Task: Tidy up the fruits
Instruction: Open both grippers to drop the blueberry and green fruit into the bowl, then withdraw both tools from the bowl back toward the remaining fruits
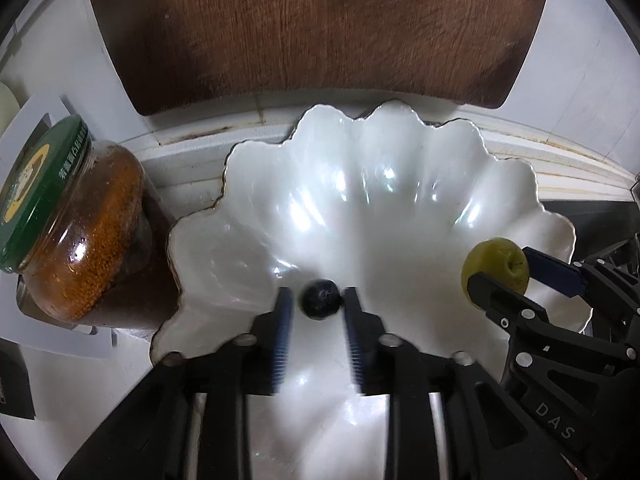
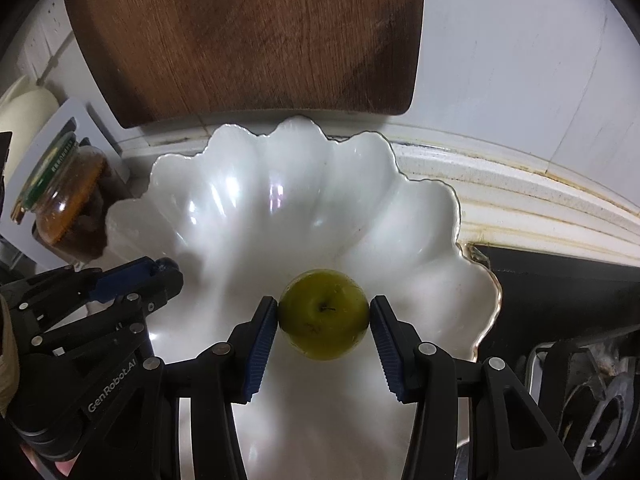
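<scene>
A white scalloped bowl [image 1: 380, 184] [image 2: 280, 192] fills both views. A small dark round berry [image 1: 322, 300] lies on the bowl's bottom, between the fingers of my left gripper [image 1: 318, 300]. The jaws stand open, with a gap showing on the berry's left side. My right gripper [image 2: 324, 312] is shut on a green apple [image 2: 323, 314], both blue pads pressing its sides, low over the right part of the bowl. The left wrist view has this right gripper [image 1: 506, 276] and the apple [image 1: 494, 260] at its right edge. In the right wrist view, my left gripper [image 2: 168, 276] reaches in from the left.
A glass jar [image 1: 80, 232] [image 2: 68, 200] with a green lid and brown contents stands touching the bowl's left rim. A wooden cutting board [image 1: 320, 28] [image 2: 248, 40] leans on the white wall behind. A dark stovetop [image 2: 560, 288] lies right of the bowl.
</scene>
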Available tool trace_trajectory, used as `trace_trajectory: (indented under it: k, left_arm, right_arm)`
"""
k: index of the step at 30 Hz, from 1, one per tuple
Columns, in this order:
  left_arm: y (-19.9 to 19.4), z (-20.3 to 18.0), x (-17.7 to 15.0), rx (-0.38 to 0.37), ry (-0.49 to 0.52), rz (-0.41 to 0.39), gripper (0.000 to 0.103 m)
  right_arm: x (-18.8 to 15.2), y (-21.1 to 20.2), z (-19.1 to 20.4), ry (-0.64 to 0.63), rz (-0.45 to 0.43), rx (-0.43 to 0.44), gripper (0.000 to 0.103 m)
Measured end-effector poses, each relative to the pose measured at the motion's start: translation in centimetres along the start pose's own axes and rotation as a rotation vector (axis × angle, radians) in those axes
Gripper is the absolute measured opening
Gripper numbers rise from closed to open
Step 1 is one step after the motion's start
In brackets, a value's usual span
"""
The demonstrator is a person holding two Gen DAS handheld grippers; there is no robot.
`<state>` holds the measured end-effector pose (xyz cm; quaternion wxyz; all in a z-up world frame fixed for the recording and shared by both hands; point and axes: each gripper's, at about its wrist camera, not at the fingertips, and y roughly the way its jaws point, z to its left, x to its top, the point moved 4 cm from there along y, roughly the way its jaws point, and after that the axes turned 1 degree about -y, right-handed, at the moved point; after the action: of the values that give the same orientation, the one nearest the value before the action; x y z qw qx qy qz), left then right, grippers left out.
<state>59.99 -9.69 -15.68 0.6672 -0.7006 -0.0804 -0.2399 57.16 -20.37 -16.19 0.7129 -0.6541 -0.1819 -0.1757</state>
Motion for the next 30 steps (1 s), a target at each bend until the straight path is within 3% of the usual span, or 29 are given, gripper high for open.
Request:
trace_trajectory:
  k: [6, 8, 23, 30]
  left_arm:
    - [-0.7, -0.1, -0.1, 0.009, -0.011, -0.021, 0.056]
    - [-1.5, -0.2, -0.4, 0.015, -0.008, -0.028, 0.059]
    - [-8.6, 0.9, -1.7, 0.063, -0.028, -0.164, 0.066]
    - [-13.5, 1.4, -3.8, 0.081, -0.034, -0.266, 0.078]
  right_arm:
    - [-0.4, 0.6, -0.5, 0.022, 0.021, -0.02, 0.049]
    - [-0.4, 0.2, -0.5, 0.022, 0.004, -0.014, 0.061]
    - [-0.8, -6.3, -0.2, 0.001, -0.135, -0.051, 0.063]
    - [-2.4, -10.7, 0.9, -0.028, -0.214, -0.041, 0.063]
